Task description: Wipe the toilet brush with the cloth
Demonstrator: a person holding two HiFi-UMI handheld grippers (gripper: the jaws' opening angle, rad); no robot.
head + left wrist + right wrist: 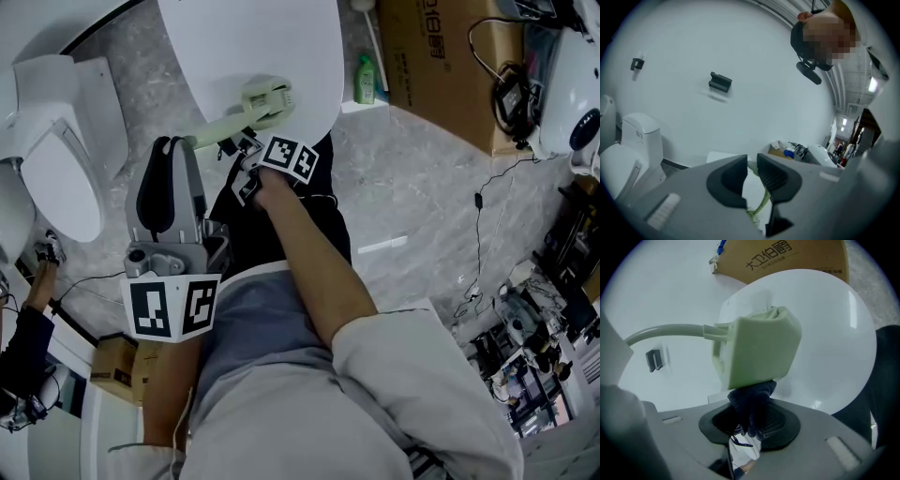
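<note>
The right gripper [750, 420] was clamped on a dark blue cloth [752, 401], which bunched up out of the jaws and pressed against the underside of the toilet brush [759, 348], on its blocky pale green head. In the head view this gripper [246, 152] sat at the near edge of a round white surface [216, 37], with the brush head lying over that edge.

The brush's thin green handle [220, 127] ran left and nearer from the head to the tip of the left gripper [171, 145]. In the left gripper view the jaws [751, 164] stood narrow, with only a slim gap, and the green handle [761, 201] showed between them; whether the pads truly pinched it could not be told for sure, though they looked closed on it.

To the far left stood a white toilet [56, 159] with its lid down. Beyond the round surface, a green bottle [365, 80] stood beside a large cardboard box [441, 56] on the grey marble floor [422, 206]. Black cables [483, 216] trailed over the floor to the right, and a smaller cardboard box [117, 367] lay near the person's left side.
</note>
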